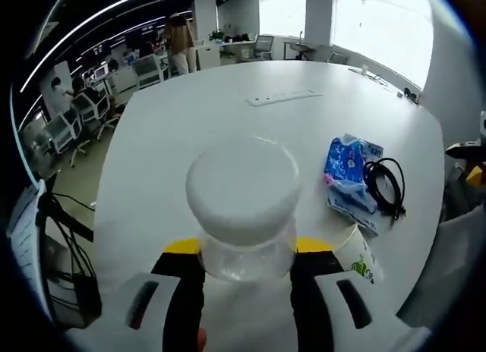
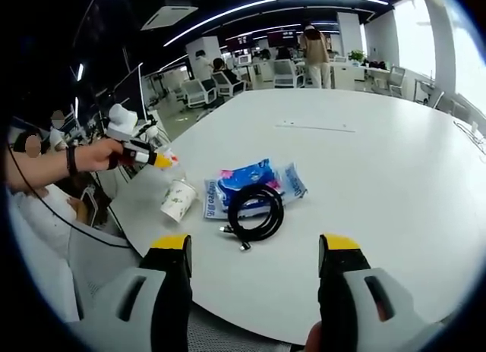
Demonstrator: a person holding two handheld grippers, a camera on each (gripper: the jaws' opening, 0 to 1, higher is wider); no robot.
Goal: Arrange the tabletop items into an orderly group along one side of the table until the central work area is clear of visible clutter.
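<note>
Left gripper (image 1: 247,267) clamped on a clear jar (image 1: 245,215) with a white lid, jaws pressed to its sides, held above the white worktop (image 1: 190,132) near its edge. Right gripper (image 2: 254,253) wide open, holding nothing, over the near rim. Grouped close by the edge: paper cup (image 2: 177,199) on its side, blue wipes packet (image 2: 250,183) beside it, coiled black cable (image 2: 256,208) overlapping the packet. White strip (image 2: 315,127) farther off, mid-worktop.
</note>
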